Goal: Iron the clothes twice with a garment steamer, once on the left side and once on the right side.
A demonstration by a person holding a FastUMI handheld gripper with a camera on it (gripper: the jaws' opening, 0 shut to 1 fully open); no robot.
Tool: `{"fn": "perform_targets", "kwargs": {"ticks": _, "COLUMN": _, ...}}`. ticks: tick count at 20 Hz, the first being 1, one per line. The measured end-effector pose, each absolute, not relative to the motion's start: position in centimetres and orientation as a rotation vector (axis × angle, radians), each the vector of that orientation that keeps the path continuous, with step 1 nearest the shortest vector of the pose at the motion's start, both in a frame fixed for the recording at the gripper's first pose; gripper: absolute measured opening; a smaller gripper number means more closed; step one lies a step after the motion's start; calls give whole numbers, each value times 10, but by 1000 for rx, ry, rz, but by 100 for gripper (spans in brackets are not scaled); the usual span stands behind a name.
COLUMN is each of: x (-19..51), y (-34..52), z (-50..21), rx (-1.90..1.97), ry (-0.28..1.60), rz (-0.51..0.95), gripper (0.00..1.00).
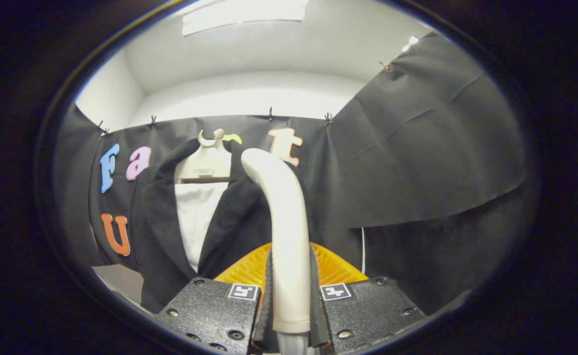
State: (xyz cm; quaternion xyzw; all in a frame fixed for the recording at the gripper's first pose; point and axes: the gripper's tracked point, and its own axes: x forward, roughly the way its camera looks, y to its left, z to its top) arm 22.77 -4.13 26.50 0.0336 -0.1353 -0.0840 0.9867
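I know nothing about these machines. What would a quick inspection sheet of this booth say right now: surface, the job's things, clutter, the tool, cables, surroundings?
Surface: a pale strip of floor or table below the jacket; too little shows to tell which.
Job's things: white steamer handle upright between the fingers, its orange part behind them; dark jacket over a white shirt on a pale hanger, beyond the fingers.
Clutter: nothing seen.
Tool: tool shut on the steamer handle, both fingers pressing its sides.
Cables: a thin white line hangs beside the orange part; cannot tell what it is.
Surroundings: black cloth wall clipped up, white wall and ceiling light above.
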Motion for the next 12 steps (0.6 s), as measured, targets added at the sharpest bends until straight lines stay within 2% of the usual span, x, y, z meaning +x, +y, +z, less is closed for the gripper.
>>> {"fn": "perform_targets", "kwargs": {"ticks": 5, "x": 262, "y": -40, "z": 293, "rx": 65, "ry": -292, "rz": -141, "gripper": 33}}
{"fn": "perform_targets", "kwargs": {"ticks": 12, "x": 270, "y": -33, "z": 284, "rx": 21, "ry": -310, "rz": -127, "gripper": 33}}
